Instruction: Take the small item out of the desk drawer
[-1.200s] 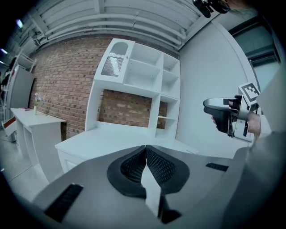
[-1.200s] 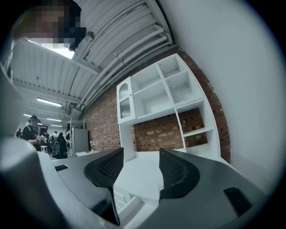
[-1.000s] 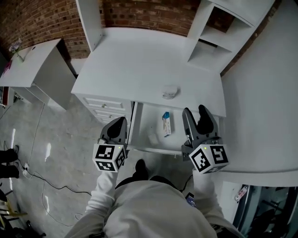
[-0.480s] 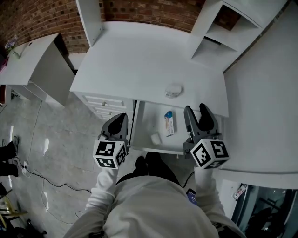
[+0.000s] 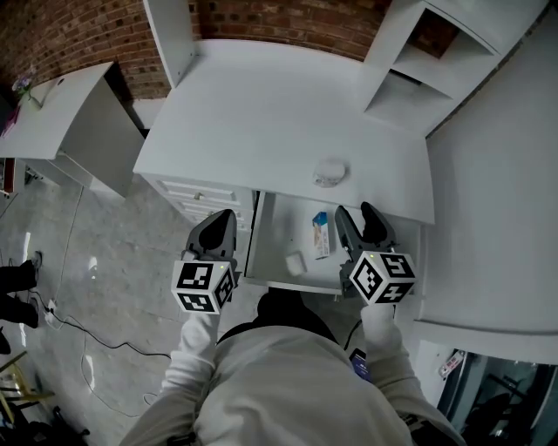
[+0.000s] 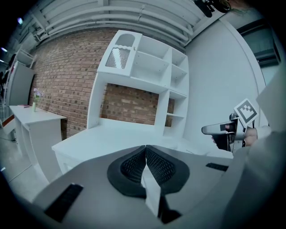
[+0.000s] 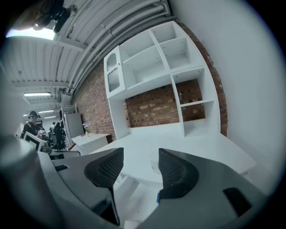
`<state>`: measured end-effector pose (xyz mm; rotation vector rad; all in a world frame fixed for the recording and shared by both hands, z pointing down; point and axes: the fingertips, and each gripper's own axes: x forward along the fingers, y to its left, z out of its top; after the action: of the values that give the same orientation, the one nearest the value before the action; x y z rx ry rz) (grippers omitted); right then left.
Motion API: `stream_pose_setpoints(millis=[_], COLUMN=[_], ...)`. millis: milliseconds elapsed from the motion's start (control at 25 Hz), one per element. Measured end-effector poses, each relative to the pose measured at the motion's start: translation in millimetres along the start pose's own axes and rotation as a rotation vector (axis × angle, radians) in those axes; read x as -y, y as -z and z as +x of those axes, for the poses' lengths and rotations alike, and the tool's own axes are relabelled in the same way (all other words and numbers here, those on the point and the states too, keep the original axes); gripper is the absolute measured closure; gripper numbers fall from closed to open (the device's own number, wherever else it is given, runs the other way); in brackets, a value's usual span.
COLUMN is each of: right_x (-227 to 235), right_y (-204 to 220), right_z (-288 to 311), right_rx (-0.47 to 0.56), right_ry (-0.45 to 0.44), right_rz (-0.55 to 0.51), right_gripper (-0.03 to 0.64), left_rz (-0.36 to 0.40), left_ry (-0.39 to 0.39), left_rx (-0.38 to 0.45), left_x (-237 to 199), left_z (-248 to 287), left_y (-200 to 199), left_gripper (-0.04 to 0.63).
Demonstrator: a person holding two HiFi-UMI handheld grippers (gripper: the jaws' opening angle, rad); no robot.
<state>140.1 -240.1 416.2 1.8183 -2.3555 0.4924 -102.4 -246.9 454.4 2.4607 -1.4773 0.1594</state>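
We have the drawer open, and the small white item lies inside near a blue-and-white box. Our right tongs are spread at the drawer's right edge, and our left tongs are pressed together on nothing. The pick itself is left, we judge.

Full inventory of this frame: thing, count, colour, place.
desk: 1, white, centre, against the brick wall
drawer: 1, white, pulled open under the desk's front edge
small box: 1, blue and white, in the drawer, right part
small item: 1, white, in the drawer near its front
round object: 1, white, on the desktop above the drawer
shelf unit: 1, white, desk's back right
side table: 1, white, far left
cable: 1, dark, floor at left
left tongs: 1, grey, shut, empty, left of the drawer
right tongs: 1, grey, open, empty, over the drawer's right side
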Motion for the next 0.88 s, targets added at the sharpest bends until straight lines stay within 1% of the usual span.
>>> stream_pose_setpoints(millis=[360,520,640,880], right_x=[25,30,34,48], right_y=[74,107,134,195], right_z=[39,52,60,67], right_rx=[-0.215,-0.319,-0.402,-0.584], right_ry=[0.021,0.014,0.017,0.052], right_rz=[0.039,0.05,0.046,0.025], right_gripper=[0.357,0.357,0.357,0.357], left_rz=[-0.001,-0.001,-0.005,-0.016], left_ry=[-0.007,-0.006,-0.006,-0.013], left_rx=[-0.018,-0.027,-0.033,-0.055], left_x=[-4,-5,-7,-10], left_z=[14,21,25,29], left_y=[3,4,6,13], left_gripper=[0.575,0.575,0.575,0.575])
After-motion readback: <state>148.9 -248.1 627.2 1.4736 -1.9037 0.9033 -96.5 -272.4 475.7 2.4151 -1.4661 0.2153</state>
